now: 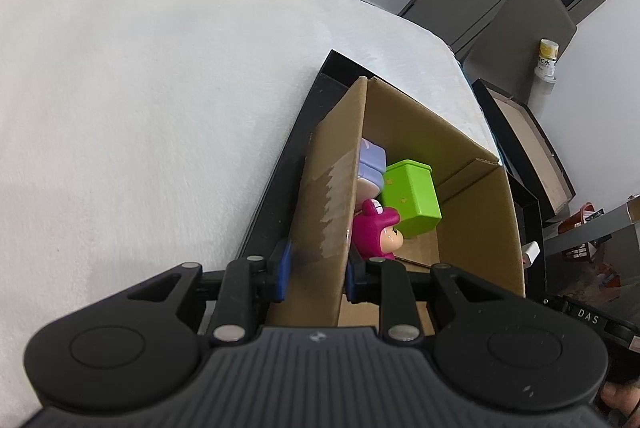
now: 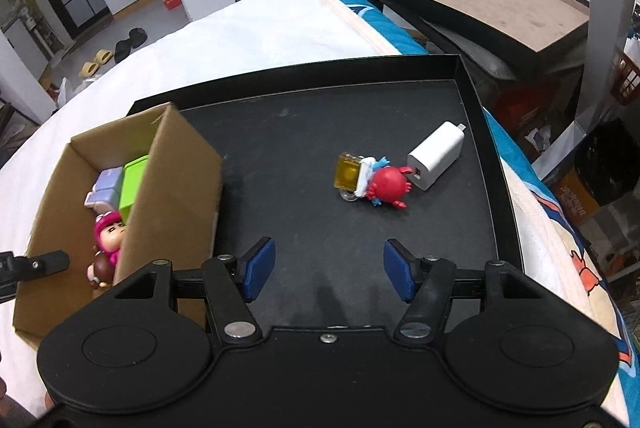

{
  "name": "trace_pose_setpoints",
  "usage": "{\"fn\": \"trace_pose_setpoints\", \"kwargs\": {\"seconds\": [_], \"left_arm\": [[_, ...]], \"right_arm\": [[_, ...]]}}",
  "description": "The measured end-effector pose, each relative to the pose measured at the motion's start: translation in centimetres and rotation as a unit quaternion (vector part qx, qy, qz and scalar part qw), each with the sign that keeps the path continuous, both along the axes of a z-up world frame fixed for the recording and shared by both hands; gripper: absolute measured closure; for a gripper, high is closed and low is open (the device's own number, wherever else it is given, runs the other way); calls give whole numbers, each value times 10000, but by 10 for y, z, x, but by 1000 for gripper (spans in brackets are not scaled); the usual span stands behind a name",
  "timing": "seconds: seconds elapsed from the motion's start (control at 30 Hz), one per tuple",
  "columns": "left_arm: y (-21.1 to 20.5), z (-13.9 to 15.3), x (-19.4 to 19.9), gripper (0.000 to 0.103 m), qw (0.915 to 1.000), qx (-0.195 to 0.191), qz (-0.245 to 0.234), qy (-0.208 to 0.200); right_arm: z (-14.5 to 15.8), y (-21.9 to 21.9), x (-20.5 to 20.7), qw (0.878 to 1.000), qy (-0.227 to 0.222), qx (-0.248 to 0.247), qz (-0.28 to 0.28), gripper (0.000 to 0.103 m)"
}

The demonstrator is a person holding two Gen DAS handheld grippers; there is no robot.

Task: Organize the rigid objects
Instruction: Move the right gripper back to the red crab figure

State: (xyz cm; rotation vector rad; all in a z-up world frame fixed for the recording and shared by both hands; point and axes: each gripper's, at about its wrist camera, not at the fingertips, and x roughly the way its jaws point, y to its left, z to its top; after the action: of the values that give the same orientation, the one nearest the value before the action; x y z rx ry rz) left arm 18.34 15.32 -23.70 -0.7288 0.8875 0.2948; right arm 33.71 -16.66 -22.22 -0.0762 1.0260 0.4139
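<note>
My left gripper (image 1: 316,274) is shut on the near left wall of the cardboard box (image 1: 332,188). The box holds a green cube (image 1: 412,194), a lilac block (image 1: 370,164) and a pink figure (image 1: 378,234). In the right wrist view the box (image 2: 176,188) stands on the left of the black tray (image 2: 296,148). A red crab toy (image 2: 386,184) with a yellow block (image 2: 348,176) and a white charger (image 2: 436,154) lie on the tray. My right gripper (image 2: 326,270) is open and empty above the tray's near part, short of the crab toy.
The tray rests on a white cloth-covered table (image 1: 140,88). A second black tray with a brown floor (image 2: 492,0) stands beyond the table's right edge. A brown round toy (image 2: 100,270) lies in the box's near end.
</note>
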Motion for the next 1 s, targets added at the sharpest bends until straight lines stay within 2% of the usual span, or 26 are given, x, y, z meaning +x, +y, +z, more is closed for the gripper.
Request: {"fn": "trace_pose_setpoints", "kwargs": {"seconds": [0.57, 0.83, 0.93, 1.0], "left_arm": [[-5, -6, 10, 78, 9997, 141, 42, 208], [-4, -7, 10, 78, 9997, 124, 47, 218], [-4, -8, 9, 78, 9997, 111, 38, 210], [-3, -8, 9, 78, 9997, 90, 36, 208]], "right_arm": [[-30, -11, 38, 9995, -298, -67, -123, 39], [-44, -8, 42, 9991, -382, -170, 20, 41], [-47, -7, 44, 9990, -415, -171, -24, 48], [-48, -7, 45, 9992, -380, -103, -54, 63]]}}
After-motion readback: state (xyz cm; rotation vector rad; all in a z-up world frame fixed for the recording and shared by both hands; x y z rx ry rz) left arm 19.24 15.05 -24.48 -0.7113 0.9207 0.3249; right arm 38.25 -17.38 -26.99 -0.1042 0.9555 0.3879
